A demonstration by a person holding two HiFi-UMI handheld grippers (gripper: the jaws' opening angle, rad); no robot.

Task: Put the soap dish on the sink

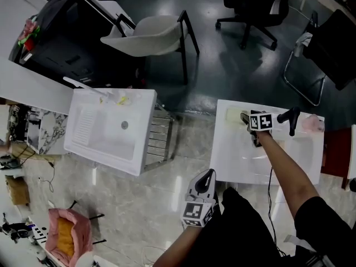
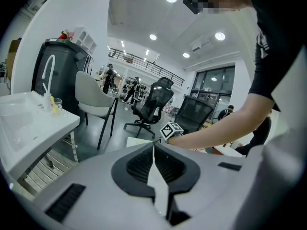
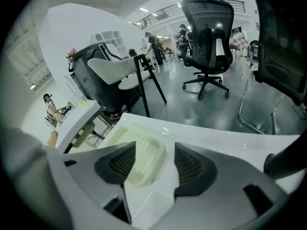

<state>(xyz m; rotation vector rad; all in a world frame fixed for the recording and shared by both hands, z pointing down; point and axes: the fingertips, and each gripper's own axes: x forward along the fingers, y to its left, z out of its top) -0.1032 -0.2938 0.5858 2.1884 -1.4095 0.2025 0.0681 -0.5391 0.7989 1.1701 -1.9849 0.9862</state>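
Soap dish [image 1: 233, 115]: pale green, ribbed top, lying flat on white table [image 1: 267, 154] at its far left corner; not on sink.
Sink [image 1: 111, 129]: white, on metal frame, well apart from table, to its left in head view; white tap [image 1: 78, 83] at back edge.
Right gripper [image 1: 245, 117]: arm stretched over table, tool pointing down at dish.
Right jaws: apart; right gripper view shows dish [image 3: 139, 162] on table betw. the two black pads [image 3: 120, 163], nothing clamped. Left pad overlaps dish edge in that view; contact can't be told.
Left gripper [image 1: 208, 174]: held low nr person's body, over floor betw. sink and table.
Left jaws: together, pads meeting along one line in left gripper view, nothing betw. them [image 2: 153, 147].
Other items: black tap [image 1: 290, 119] and a pink object [image 1: 311, 124] at table's far right; white chair [image 1: 150, 35] behind sink.
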